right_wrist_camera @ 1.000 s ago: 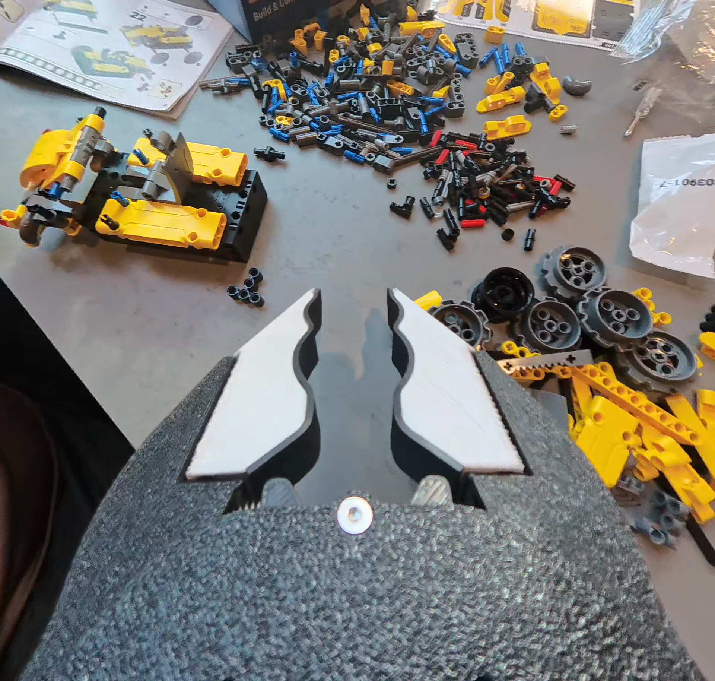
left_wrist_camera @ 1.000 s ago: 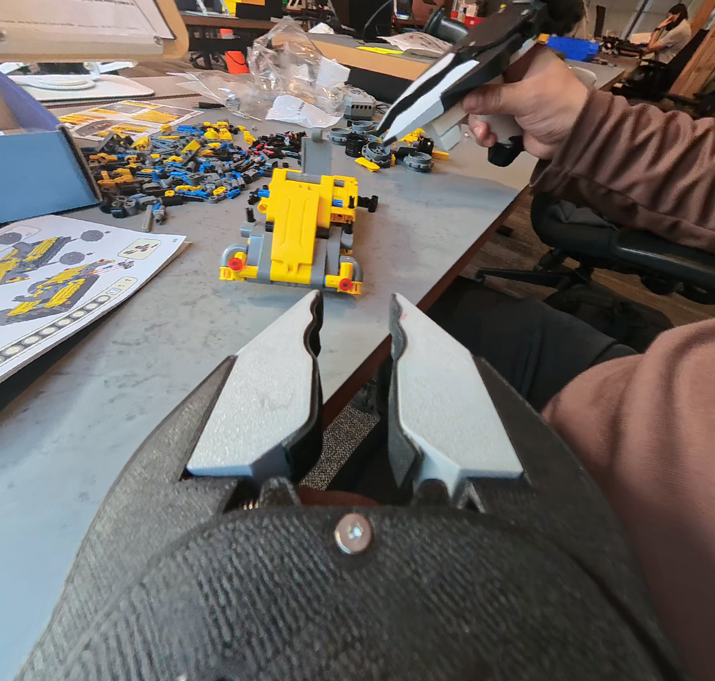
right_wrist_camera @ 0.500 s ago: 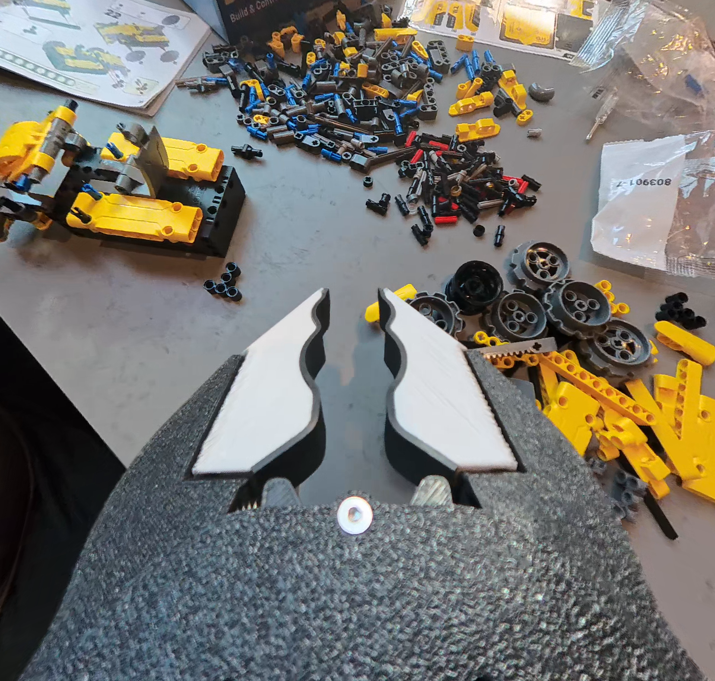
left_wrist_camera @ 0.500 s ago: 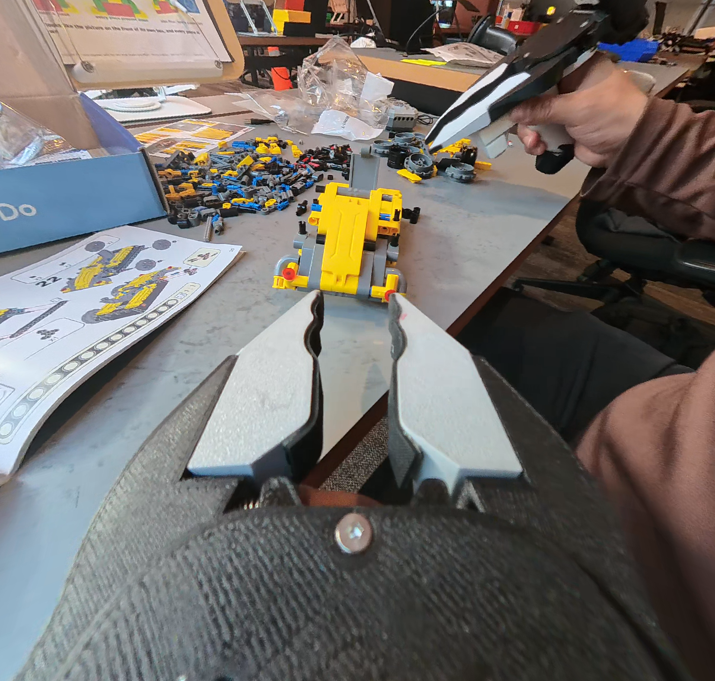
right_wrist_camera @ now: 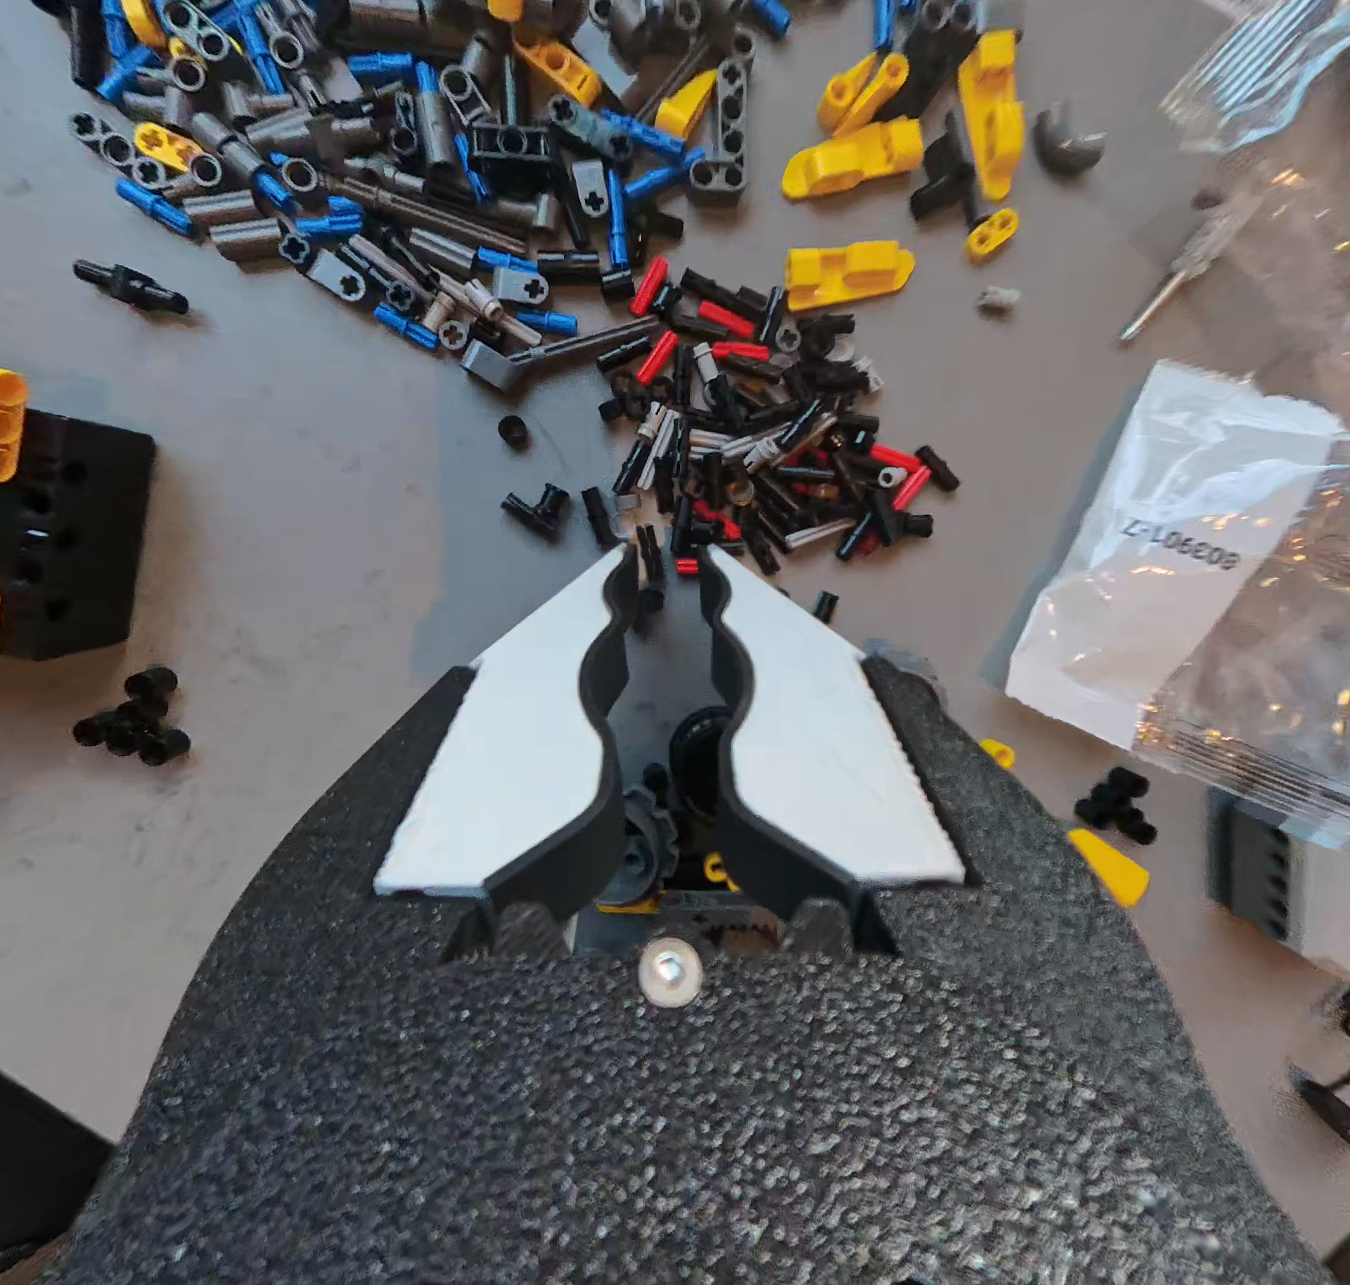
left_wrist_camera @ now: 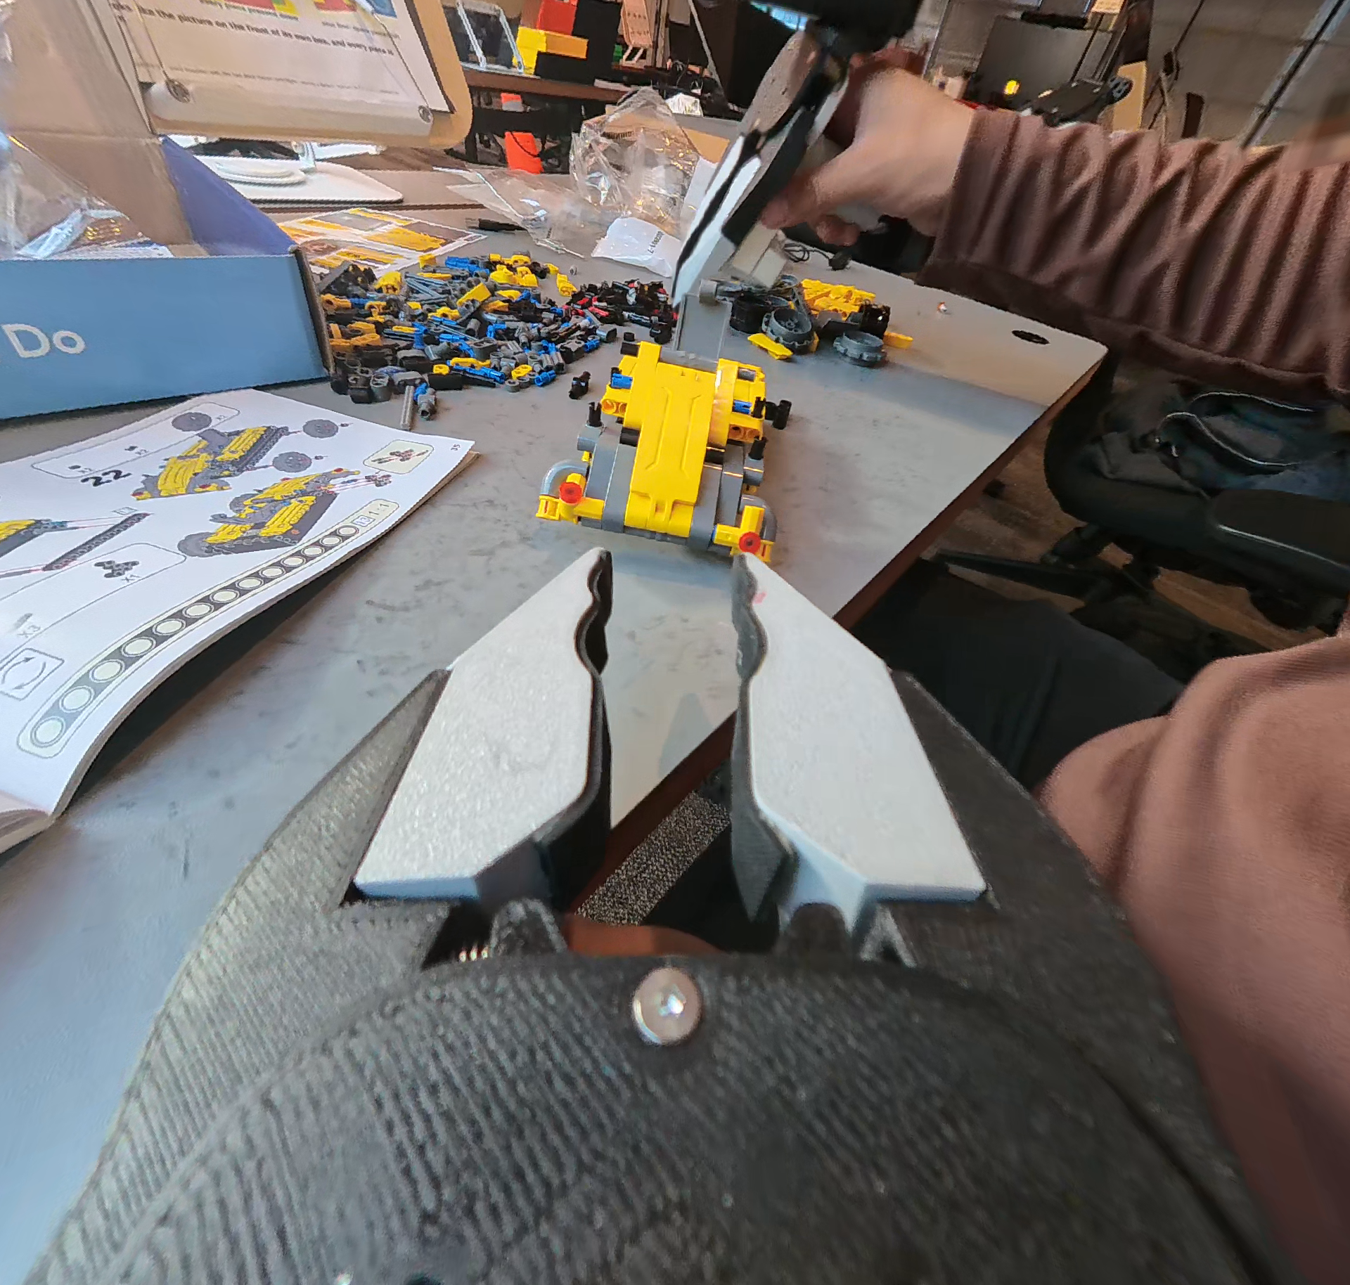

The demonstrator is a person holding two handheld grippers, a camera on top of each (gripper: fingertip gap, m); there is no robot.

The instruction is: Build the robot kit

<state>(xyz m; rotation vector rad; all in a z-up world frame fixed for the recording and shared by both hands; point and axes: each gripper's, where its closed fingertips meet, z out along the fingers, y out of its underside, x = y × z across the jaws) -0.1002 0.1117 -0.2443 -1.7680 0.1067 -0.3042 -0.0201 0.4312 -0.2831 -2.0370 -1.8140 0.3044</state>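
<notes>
- Left claw (left_wrist_camera: 670,578) sat low over the grey surface (left_wrist_camera: 292,702), jaws apart w/ nothing between them; we saw bare surface through the gap.
- Just ahead of its tips stood a part-built yellow/grey model vehicle (left_wrist_camera: 668,457), near the surface's front edge. Tips close to the model's near end but not touching.
- Left of the model: an open instruction booklet (left_wrist_camera: 182,519), and behind that a blue box (left_wrist_camera: 146,330).
- Behind the model: a spread of small blue, grey, black and yellow parts (left_wrist_camera: 467,330); to the right of that, wheels and yellow pieces (left_wrist_camera: 811,322).
- Right claw (right_wrist_camera: 665,556) was angled steeply down beyond the model, jaws parted by a narrow gap, gripping nothing we could make out.
- In the right wrist view its tips were at the near edge of a pile of black, red and grey pins (right_wrist_camera: 767,446); a black pin (right_wrist_camera: 649,547) and a short red pin (right_wrist_camera: 684,566) lay right at the gap. Whether the tips touched them, we couldn't tell.
- Beyond the pins: bigger heap of blue pins, grey connectors and yellow pieces (right_wrist_camera: 438,118).
- Right of the pins: clear plastic bags (right_wrist_camera: 1205,593) w/ a white label.
- Left of the pins: the model's black block end (right_wrist_camera: 66,534), and a small cluster of black connectors (right_wrist_camera: 135,728) nearer us.
- A dark wheel (right_wrist_camera: 643,841) showed below, betw. the right claw's fingers.
</notes>
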